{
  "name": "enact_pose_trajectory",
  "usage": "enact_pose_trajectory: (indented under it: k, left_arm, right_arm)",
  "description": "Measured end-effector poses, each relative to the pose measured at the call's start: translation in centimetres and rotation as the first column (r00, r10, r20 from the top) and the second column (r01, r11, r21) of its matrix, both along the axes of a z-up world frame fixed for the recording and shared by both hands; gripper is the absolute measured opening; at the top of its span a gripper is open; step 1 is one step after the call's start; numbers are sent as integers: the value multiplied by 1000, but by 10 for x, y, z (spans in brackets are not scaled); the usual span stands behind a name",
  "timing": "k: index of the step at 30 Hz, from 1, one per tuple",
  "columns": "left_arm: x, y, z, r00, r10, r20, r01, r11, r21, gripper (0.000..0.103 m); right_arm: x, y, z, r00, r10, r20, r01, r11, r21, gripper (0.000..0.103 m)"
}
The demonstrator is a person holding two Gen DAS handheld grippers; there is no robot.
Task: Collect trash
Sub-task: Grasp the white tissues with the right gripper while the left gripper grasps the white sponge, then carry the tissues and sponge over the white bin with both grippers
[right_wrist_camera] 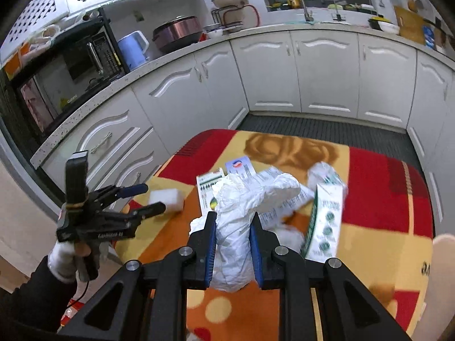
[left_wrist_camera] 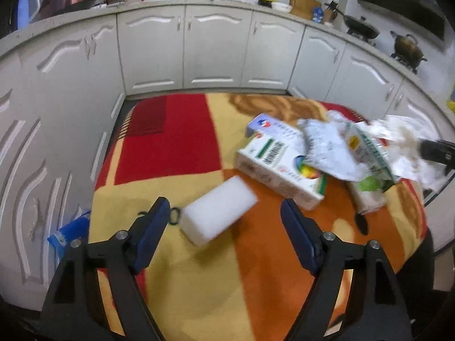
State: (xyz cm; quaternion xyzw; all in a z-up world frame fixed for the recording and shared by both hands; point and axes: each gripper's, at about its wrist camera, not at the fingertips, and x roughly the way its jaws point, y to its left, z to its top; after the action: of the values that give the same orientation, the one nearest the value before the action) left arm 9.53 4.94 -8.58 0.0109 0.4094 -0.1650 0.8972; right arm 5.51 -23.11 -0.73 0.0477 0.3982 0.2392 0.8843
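Looking down, we see a bench under a red, yellow and orange cloth. Cartons and papers pile at two o'clock. Our right hand-held gripper clamps crumpled white paper. Our left hand-held gripper spreads wide around a white foam block.

Crumpled white paper, matt foam block

Even indoor light is filling both views. Fisheye distortion is bending the cabinets and darkening the corners. Motion blur is smearing the foam block and boxes; glare is washing the crumpled paper.
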Motion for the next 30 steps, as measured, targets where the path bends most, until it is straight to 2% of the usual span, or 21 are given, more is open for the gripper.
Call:
enact_pose_trajectory:
  k: [4, 6, 7, 10, 15, 20, 24, 30]
  left_arm:
    - [12, 3, -14, 999, -14, -29, 14, 1000, -1, 78]
    - [13, -1, -18, 998, -47, -41, 45, 998, -33, 55]
    - [14, -3, -19, 998, -48, -50, 47, 999, -26, 35]
    - [9, -4, -15, 999, -32, -44, 30, 999, -43, 30]
    - [-10, -8, 7, 1000, -29, -12, 28, 997, -74, 30]
    - [-30, -26, 40, 997, -64, 37, 67, 991, -113, 30]
    - [-43, -55, 59, 991, -111, 76, 119, 988, -103, 30]
    - [-52, -107, 76, 979, -182, 87, 189, 978, -90, 30]
  right_arm:
    - [-3, -7, -5, 1000, -16, -19, 16, 1000, 6, 20]
    - [-4, -8, -7, 1000, -22, -22, 22, 1000, 12, 20]
    - [-4, -9, -7, 999, -23, -23, 23, 1000, 15, 20]
    - [-7, -13, -6, 999, -26, -20, 27, 999, 24, 20]
    - [-12, -21, -3, 999, -39, -8, 39, 998, 39, 20]
    - [-19, -34, 3, 998, -60, 7, 59, 996, 65, 20]
    - [-27, -49, 6, 996, -86, 17, 85, 994, 71, 20]
    - [-44, -78, 8, 990, -139, 35, 137, 988, 66, 20]
